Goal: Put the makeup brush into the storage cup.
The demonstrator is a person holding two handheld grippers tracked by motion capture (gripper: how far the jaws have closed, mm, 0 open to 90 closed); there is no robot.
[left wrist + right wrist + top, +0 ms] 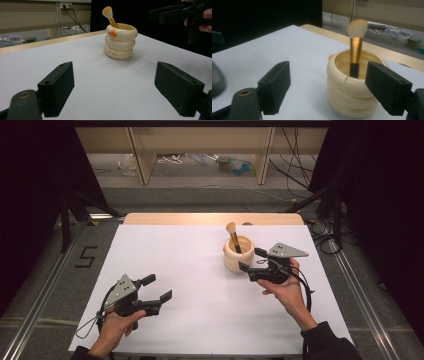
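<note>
Standing toward the far right of the white table [165, 270], a cream ringed holder [238, 255] keeps a makeup brush [233, 236] upright, bristles up, so its handle can be reached. Just beside the holder, the right gripper [251, 260] has its jaws spread wide with nothing between them, seemingly having let the brush go. Near the front left corner, the left gripper [157, 287] waits, also wide open and empty.

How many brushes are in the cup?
1. The brush stands in the cream cup on the white table, bristles up. Anything lower inside the cup is hidden.
</note>
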